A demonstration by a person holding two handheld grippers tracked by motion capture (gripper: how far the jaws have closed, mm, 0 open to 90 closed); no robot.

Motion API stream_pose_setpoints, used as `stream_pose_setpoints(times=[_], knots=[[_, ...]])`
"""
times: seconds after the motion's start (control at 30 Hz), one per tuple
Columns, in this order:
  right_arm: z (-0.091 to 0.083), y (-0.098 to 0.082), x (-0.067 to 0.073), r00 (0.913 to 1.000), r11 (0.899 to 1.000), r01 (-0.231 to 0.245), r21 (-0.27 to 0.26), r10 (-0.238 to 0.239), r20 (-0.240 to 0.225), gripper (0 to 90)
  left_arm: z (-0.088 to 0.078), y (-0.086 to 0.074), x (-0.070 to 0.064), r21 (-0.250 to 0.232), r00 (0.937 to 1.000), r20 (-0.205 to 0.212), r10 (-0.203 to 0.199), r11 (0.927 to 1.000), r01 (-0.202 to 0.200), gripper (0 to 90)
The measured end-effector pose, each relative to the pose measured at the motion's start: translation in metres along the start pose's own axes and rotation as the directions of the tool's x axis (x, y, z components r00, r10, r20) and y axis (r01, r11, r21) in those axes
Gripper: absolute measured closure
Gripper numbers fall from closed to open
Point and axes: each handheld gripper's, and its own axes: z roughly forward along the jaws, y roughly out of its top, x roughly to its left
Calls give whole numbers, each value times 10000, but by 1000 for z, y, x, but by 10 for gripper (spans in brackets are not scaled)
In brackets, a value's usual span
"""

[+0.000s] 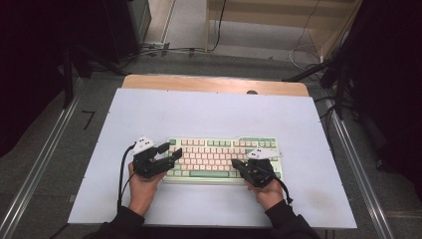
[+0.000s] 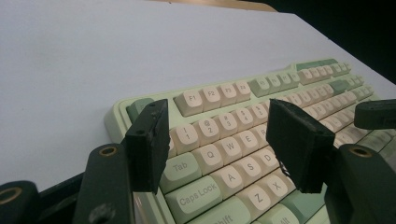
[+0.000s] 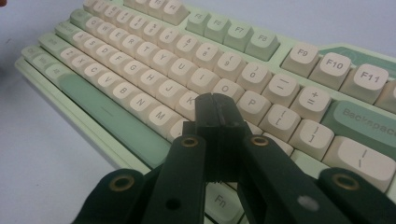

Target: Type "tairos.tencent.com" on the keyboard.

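White sheeting is covering most of the worktop (image 1: pixel 149 114), leaving a strip of bare wood showing along the far edge, and dark floor with cables is lying beyond it. Sitting on the near half of that white surface, roughly centred between the person's two hands, is a pale green keyboard (image 1: pixel 222 160) with cream keycaps and darker green modifier keys.

Coming in from the bottom of the high view, the left hand (image 1: pixel 143 190) is holding the left gripper (image 1: pixel 166 151) at the keyboard's left end. In the left gripper view its fingers (image 2: pixel 148 144) are standing apart with nothing between them, hanging over the Tab, Q, W, A and S keys without pressing on any keycap that can be made out.

On the other side, the right hand (image 1: pixel 268 193) is holding the right gripper (image 1: pixel 235 163) over the lower right part of the keyboard. Its fingers (image 3: pixel 219 123) are pressed together, holding nothing, and in the right gripper view their joined tip is pointing down at the home row near the K and L keys, just below O and P. Whether the tip is actually touching a keycap cannot be told, since the fingers are covering that spot. The green space bar (image 3: pixel 109 114) is lying to the left of the tip in that view.
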Motion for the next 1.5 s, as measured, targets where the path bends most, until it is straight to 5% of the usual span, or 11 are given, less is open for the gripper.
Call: stream_pose_setpoints(times=[0.47,0.7,1.03,1.5], knots=[[7,-3,0,9999,9983,153,570,-151,-49,875,0,0,-1,11,10000,42,51,10000,-51,412],[-3,1,-1,10000,9999,-48,-111,48,-40,872,1,0,-1,25,9999,78,75,10000,-75,413],[-14,4,-15,9966,9891,-692,-1298,744,357,334,2,-1,-3,80,9997,194,119,9999,-121,413],[-16,4,-25,9904,9818,-1244,-1436,1316,417,262,4,-2,-8,201,9988,417,254,9995,-263,413]])
